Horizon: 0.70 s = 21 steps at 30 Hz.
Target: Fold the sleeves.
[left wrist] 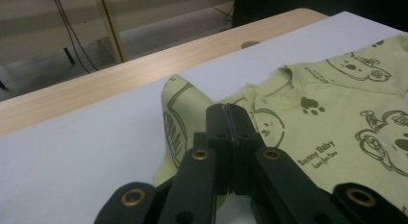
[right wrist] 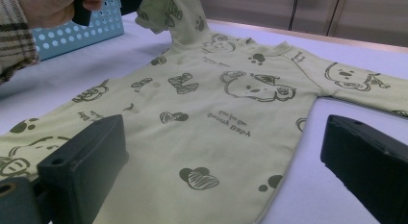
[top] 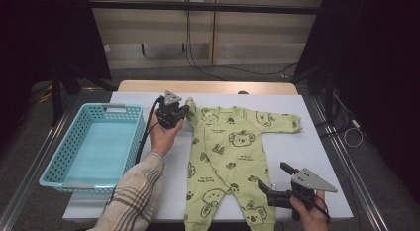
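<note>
Green baby romper (top: 230, 156) lies flat on the white sheet (top: 317, 146), right of the blue basket (top: 94, 146). Left gripper (top: 184, 113) pinches the sleeve (left wrist: 180, 113) nearest the basket, lifted. Right gripper (top: 270, 184) jaws spread, beside the romper's leg.

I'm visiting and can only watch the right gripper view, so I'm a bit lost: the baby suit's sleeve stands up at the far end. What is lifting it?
Observer: The left gripper is shut on the sleeve, near its cuff; its two jaws meet on the cloth.
Operator: And whose view am I looking through?
Observer: The right gripper, held open in a hand near the front edge of the table, beside the suit's leg and holding nothing.
Operator: I see a bit of blue with holes. What is it?
Observer: A blue basket on the table, with nothing in it, beyond the person's plaid sleeve.
</note>
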{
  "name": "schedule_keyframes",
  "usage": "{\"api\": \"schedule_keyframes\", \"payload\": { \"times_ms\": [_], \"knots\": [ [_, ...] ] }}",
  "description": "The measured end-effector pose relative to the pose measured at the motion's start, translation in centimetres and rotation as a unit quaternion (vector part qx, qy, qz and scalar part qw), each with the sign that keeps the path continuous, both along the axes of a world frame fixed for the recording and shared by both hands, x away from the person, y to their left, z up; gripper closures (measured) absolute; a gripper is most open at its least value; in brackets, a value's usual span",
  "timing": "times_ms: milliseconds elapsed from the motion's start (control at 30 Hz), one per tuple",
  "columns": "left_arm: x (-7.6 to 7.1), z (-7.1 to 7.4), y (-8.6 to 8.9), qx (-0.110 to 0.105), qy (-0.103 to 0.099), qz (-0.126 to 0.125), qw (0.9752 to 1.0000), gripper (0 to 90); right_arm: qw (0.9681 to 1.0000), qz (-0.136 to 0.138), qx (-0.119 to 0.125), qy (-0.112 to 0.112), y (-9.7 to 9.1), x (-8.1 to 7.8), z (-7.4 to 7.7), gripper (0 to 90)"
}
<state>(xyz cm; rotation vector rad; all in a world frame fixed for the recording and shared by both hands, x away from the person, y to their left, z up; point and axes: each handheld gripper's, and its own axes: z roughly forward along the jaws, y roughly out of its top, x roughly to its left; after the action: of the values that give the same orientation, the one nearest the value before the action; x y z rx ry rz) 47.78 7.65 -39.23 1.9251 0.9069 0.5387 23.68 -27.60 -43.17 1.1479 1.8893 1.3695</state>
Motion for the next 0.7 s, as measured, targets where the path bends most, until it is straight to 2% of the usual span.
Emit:
{"api": "schedule_keyframes", "payload": {
  "times_ms": [33,67,100,133,167,200,267,300,333,367,667,700],
  "knots": [
    [0.0,0.1,0.0,0.017,0.000,-0.012,0.9998,89.8,1.0000,0.000,0.001,0.000,0.0,0.0,0.0,1.8],
    [-0.1,0.0,-0.4,-0.002,0.000,-0.004,1.0000,89.8,1.0000,-0.001,0.001,0.001,0.0,0.0,0.0,1.7],
    [-0.2,-0.1,-0.5,-0.003,-0.001,-0.009,1.0000,89.8,1.0000,-0.001,0.003,0.000,0.0,0.0,0.0,1.6],
    [-0.2,0.0,-0.5,0.013,-0.001,-0.021,0.9997,89.8,1.0000,-0.003,0.002,0.000,-0.1,0.0,0.0,1.5],
    [-0.3,-0.2,-0.8,0.002,-0.001,-0.018,0.9998,89.8,1.0000,-0.003,0.001,-0.001,-0.1,0.0,0.0,1.4],
    [-0.3,-0.2,-0.8,0.015,-0.001,-0.028,0.9995,89.8,1.0000,-0.003,0.002,0.000,-0.1,0.0,0.0,1.4],
    [-0.3,-0.4,-1.0,0.010,0.001,-0.029,0.9995,89.8,1.0000,-0.003,0.002,0.001,-0.1,0.0,0.0,1.4],
    [-0.2,-0.4,-0.9,0.027,0.004,-0.038,0.9989,89.8,1.0000,-0.003,0.002,0.001,0.0,0.0,0.0,1.4],
    [-0.3,-0.6,-1.2,0.010,0.004,-0.034,0.9994,89.8,1.0000,-0.003,0.003,0.001,-0.1,0.0,0.0,1.4],
    [-0.3,-0.6,-1.3,0.015,0.004,-0.039,0.9991,89.8,1.0000,-0.003,0.003,0.001,-0.1,0.0,0.0,1.4],
    [-0.5,-1.0,-3.3,0.007,0.010,-0.055,0.9984,89.8,1.0000,-0.003,0.003,0.001,-0.1,0.0,0.0,1.4],
    [-0.5,-1.1,-3.5,0.016,0.010,-0.062,0.9979,89.8,1.0000,-0.001,0.004,0.001,-0.1,0.0,0.0,1.4]
  ]
}}
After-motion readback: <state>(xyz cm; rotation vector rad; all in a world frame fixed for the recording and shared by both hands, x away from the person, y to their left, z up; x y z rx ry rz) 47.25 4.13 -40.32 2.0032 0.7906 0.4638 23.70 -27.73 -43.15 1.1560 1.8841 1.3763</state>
